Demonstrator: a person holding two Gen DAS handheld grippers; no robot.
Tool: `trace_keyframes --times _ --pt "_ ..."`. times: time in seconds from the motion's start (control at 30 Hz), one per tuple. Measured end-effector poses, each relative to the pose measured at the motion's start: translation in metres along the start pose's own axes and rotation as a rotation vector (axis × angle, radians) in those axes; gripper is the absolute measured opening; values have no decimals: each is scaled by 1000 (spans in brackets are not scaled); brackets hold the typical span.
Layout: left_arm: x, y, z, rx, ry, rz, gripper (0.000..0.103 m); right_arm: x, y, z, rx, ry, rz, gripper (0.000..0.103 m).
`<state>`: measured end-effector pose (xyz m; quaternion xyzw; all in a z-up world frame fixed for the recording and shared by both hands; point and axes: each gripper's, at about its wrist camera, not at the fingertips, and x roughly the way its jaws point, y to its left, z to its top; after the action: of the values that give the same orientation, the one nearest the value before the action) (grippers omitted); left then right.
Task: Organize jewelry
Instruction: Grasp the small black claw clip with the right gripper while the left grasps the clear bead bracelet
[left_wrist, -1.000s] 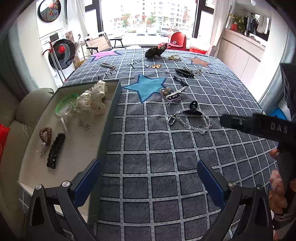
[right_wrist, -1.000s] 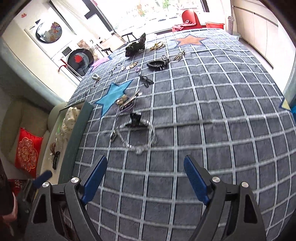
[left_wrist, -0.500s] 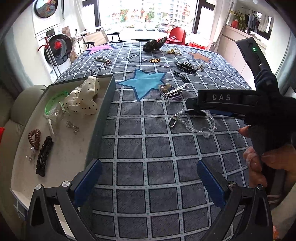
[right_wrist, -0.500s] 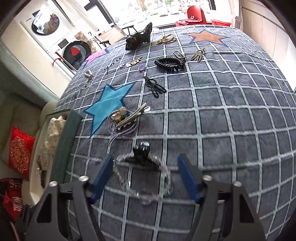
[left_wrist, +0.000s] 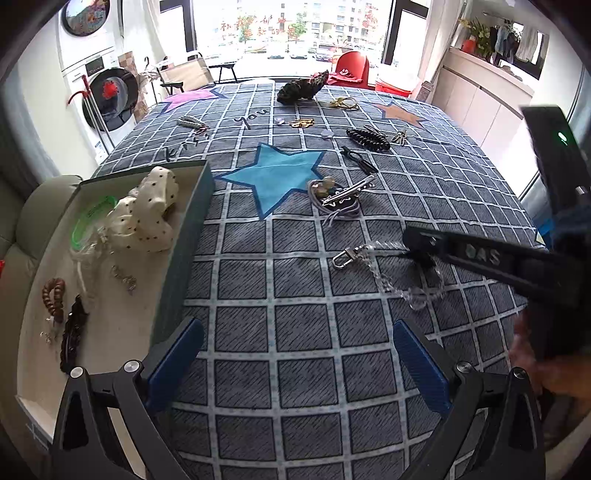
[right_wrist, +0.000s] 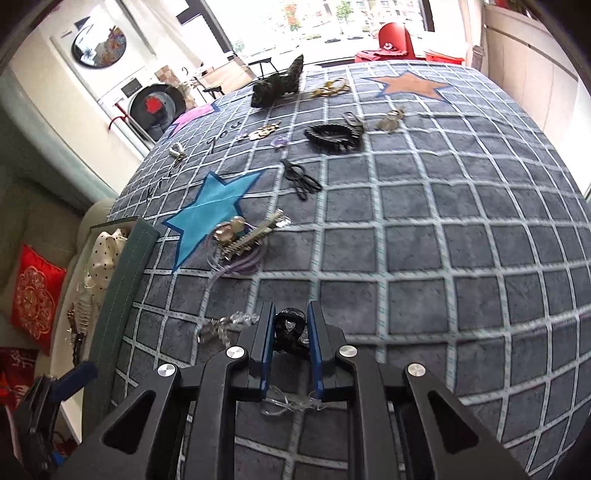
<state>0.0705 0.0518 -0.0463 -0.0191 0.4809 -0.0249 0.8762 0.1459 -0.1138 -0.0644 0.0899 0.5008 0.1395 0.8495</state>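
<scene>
The right gripper (right_wrist: 290, 334) points steeply down at the worktop (right_wrist: 443, 258), which is covered by a grey cloth with a pale grid and star patches. Its jaws are closing, and the black claw clip (right_wrist: 289, 328) sits between the blue pads (right_wrist: 266, 347); the pads stand close against its sides, though firm contact cannot be confirmed. A clear bead chain (right_wrist: 225, 325) lies under and just left of these jaws, with part of it showing below the pads.

Ahead of the right jaws lie a silver barrette on purple cord (right_wrist: 242, 242), a blue star patch (right_wrist: 212, 206), black bobby pins (right_wrist: 303, 181) and a black spiral hair tie (right_wrist: 332, 136). An orange star patch (right_wrist: 410, 86) marks the far end.

The left gripper (left_wrist: 295, 354) hovers above bare cloth with its jaws released and nothing between them. To the left of these jaws stands the open box (left_wrist: 184, 236), holding a dotted white scrunchie (left_wrist: 147, 214), a green band (left_wrist: 88, 218), a brown spiral tie (left_wrist: 53, 297) and a black clip (left_wrist: 72, 339). To the right of the left jaws, the right gripper reaches in over the bead chain, whose metal clasp (left_wrist: 343, 256) points toward the box.

Room: a stacked washer and dryer (left_wrist: 107, 96) stands beyond the worktop on the left, a bright window (left_wrist: 288, 33) is straight ahead, a red chair (left_wrist: 351, 68) stands below it, and a sofa (left_wrist: 33, 221) sits beside the box.
</scene>
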Motion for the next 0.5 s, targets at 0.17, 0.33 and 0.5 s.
trace_keyframes --times 0.17,0.33,0.5 --pt "15 -4 19 -37 13 -38 103 -18 -20 -8 39 -29 16 19" --pt "33 -12 34 -39 35 -42 91 -38 -36 -14 78 -70 45 19" --pt "41 -31 35 9 47 -66 91 -54 -52 -23 118 -97 70 19"
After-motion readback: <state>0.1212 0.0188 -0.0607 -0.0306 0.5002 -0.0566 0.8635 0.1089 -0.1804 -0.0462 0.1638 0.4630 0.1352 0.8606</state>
